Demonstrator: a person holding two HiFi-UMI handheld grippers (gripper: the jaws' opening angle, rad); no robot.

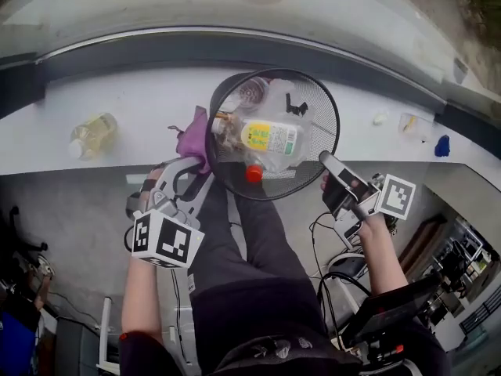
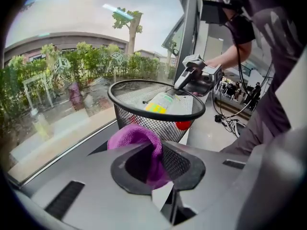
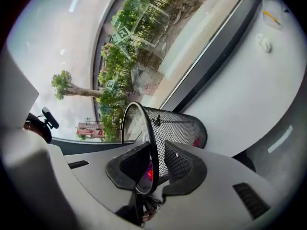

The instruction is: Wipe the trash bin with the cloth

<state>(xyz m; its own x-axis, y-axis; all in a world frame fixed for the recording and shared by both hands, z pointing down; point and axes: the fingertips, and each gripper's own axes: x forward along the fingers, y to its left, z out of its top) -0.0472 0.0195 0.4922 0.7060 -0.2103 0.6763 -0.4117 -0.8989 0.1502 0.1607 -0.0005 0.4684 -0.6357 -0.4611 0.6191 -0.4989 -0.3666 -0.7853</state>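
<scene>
Past a stray bottle (image 1: 92, 134) on the white sill (image 1: 141, 100), the left gripper (image 2: 159, 155) pinches the purple cloth (image 2: 135, 135) tight at the left outer wall of the mesh trash bin (image 1: 322, 104), straight ahead of it, while the right gripper (image 3: 152, 157), jaws parted, loosely straddles the bin's right rim.

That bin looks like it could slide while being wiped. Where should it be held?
I'd grip the bin by its wire rim on the near right side, coming from above, one finger inside the mesh and one outside. The open top leaves the thin, stiff rim free, while the round body looks too wide to span.
</scene>
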